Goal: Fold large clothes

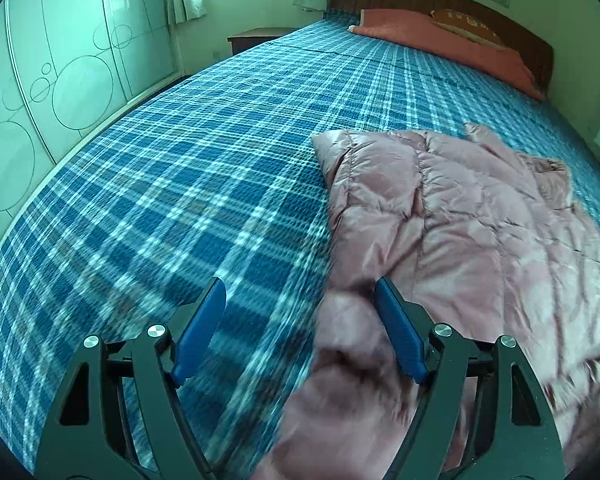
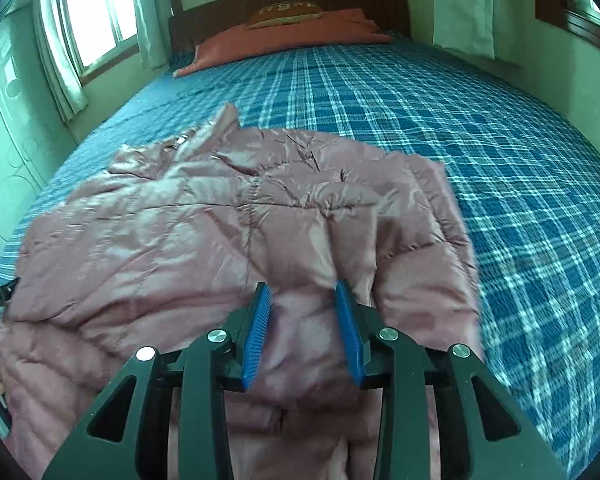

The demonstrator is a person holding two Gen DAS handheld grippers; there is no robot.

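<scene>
Pink puffer jacket [image 2: 228, 220] lies rumpled on the plaid bed [image 2: 500, 160], toward its foot. Left tongs [image 1: 300, 292] pitched steeply down, spread wide over the jacket's blurred left edge, pads pressing on nothing. Right tongs [image 2: 303, 292] angled down over the jacket's near part, partly spread, fabric between the pads but not pinched

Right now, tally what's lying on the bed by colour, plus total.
Pink: 1, the puffer jacket, spread over the plaid sheet.
Red-orange: 1, the folded blanket by the headboard.
Orange-brown: 1, the pillow on top of that blanket.
Total: 3
</scene>
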